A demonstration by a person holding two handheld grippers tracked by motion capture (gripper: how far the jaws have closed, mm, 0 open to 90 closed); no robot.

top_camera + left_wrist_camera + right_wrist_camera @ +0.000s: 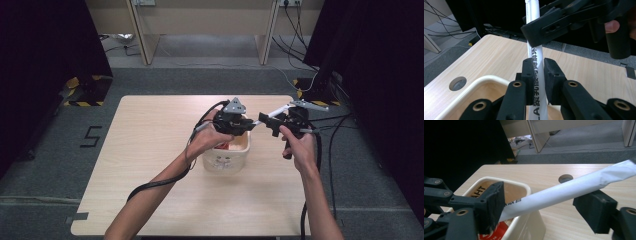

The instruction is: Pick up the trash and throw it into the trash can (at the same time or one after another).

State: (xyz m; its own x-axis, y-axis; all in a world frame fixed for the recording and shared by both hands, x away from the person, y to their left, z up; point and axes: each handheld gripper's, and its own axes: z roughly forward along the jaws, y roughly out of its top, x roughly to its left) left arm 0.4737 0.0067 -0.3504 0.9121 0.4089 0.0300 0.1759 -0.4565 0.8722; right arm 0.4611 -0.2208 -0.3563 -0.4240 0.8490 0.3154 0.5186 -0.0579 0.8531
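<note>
Both grippers meet above the cream bin (227, 161) in the high view. Left gripper (535, 72), in its own view, clamps the white paper sleeve (535, 53). Right gripper (549, 205), jaws apart, straddles the sleeve (564, 192) without pressing.

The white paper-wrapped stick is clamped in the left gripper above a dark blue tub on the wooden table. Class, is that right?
Not quite. The tub is cream, not dark blue, as the right gripper view shows. The rest holds: the left gripper is clamped on the white paper-wrapped stick above the tub, which stands on the wooden table.
</note>
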